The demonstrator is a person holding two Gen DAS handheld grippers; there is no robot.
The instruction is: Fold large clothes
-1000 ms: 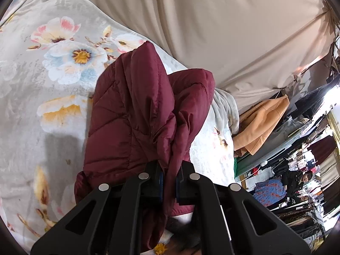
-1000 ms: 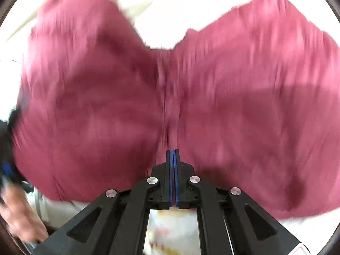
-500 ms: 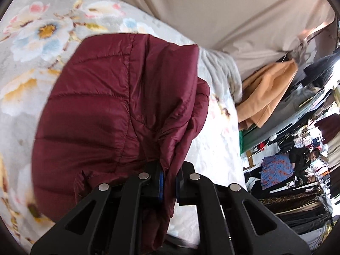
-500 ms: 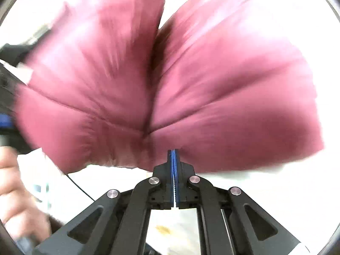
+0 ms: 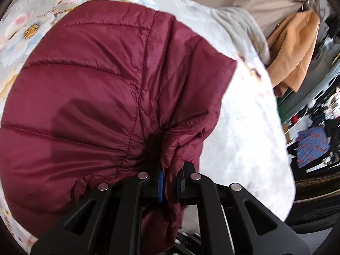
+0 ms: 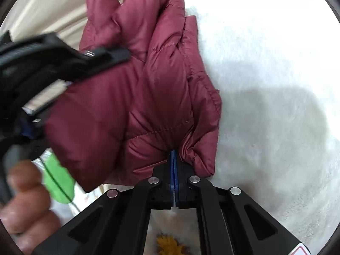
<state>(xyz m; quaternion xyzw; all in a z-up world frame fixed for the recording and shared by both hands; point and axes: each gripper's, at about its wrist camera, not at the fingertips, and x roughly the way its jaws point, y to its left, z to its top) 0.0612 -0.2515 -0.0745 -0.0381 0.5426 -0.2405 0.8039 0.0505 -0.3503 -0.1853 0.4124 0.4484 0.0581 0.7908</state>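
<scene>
On floral blanket (image 5: 244,127) | left claw (image 5: 170,180), right claw (image 6: 174,170) both clenched on maroon jacket (image 5: 95,106)

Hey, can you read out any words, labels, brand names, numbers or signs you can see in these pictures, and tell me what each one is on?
No text can be read in either view.
The maroon jacket shows no label or brand.
The floral blanket has only a flower print.
A red-edged sticker on the right gripper is cut off by the picture's edge, unreadable.
The clothes rack in the background is too blurred to read.
</scene>
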